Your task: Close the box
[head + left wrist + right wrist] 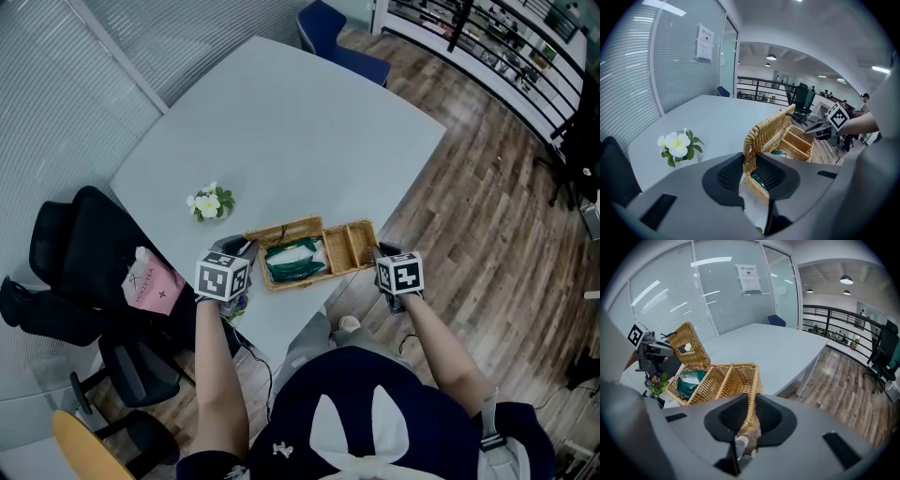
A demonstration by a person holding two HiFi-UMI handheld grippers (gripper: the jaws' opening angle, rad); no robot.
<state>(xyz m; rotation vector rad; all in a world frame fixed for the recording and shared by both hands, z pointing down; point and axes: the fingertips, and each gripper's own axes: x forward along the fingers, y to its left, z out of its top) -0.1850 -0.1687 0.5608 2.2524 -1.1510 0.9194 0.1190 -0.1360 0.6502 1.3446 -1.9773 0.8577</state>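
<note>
A wicker box sits near the table's front edge, with a green packet inside it. One wicker lid stands raised at the box's left end. My left gripper is shut on that lid's edge, and the weave shows pinched between the pads. My right gripper is shut on the wicker rim at the box's right end. The green packet lies in the far compartment.
A small white flower pot stands on the grey table behind the box. Purple flowers sit by the left gripper. A black chair holding a pink bag is at the left, and a blue chair stands beyond the table.
</note>
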